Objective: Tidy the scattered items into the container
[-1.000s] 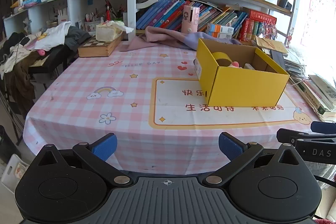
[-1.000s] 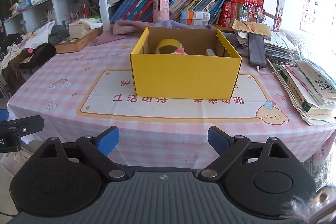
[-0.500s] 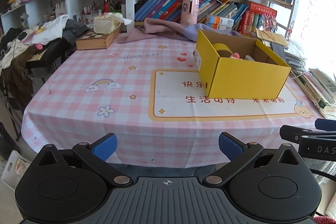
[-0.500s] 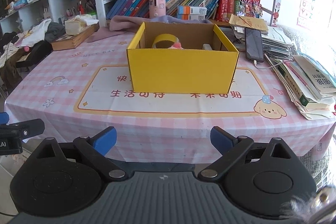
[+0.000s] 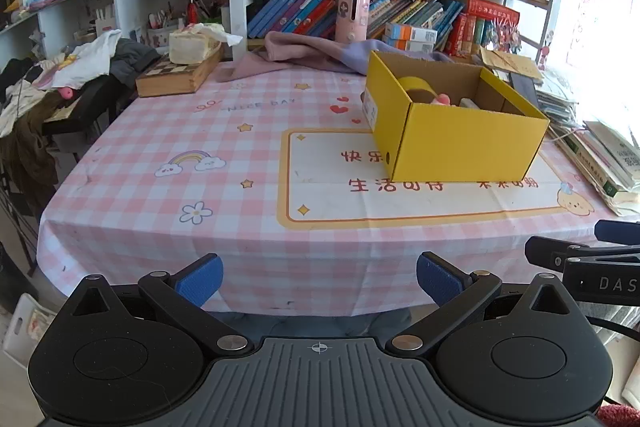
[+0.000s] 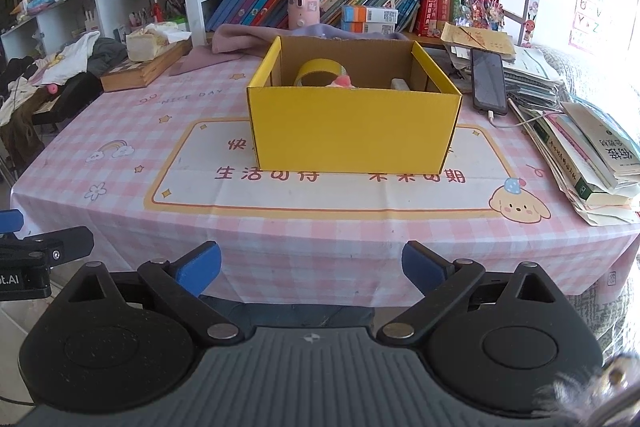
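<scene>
Bookshelves loom behind the pink checked table point(image 6: 120, 219), which now sits farther from both cameras than a second ago (a retreat suggesting tidying is finished). Yellow box point(image 6: 352, 127), at twelve o'clock, holds the tape roll point(image 6: 318, 71). Left gripper point(image 5: 318, 277) and right gripper point(image 6: 310, 269) gape wide, empty.
</scene>
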Motion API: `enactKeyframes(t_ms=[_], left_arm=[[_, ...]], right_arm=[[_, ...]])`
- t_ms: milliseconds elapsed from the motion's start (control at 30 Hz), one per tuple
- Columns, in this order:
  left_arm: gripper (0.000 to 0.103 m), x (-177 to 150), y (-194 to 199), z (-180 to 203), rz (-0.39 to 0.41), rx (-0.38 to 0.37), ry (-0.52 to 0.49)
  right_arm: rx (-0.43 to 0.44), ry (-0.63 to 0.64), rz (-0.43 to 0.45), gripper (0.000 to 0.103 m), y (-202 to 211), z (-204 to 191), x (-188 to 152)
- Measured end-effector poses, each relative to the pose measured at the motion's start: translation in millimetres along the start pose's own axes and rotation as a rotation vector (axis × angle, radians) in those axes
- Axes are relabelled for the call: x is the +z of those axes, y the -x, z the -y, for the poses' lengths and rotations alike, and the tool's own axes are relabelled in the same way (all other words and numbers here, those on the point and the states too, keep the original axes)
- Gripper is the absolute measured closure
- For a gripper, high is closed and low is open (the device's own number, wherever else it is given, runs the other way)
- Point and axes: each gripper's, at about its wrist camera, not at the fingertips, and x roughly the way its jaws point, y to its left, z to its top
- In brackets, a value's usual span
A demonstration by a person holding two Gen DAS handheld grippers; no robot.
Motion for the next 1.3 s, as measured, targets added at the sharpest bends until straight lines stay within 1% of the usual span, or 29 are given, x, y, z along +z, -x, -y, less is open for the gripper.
enactKeyframes(t_ms=[300, 1300], left_arm=[[0.000, 0.0, -1.9, -1.7, -0.009, -0.010, -0.003], [0.000, -0.1, -4.7, -2.5, -0.019, 0.003, -0.013]], right_arm=[[-0.002, 0.001, -0.004, 0.005, -1.9, -2.3, -1.8], [-0.002, 0.002, -0.009, 0.005, -2.9, -6.7, -2.4]])
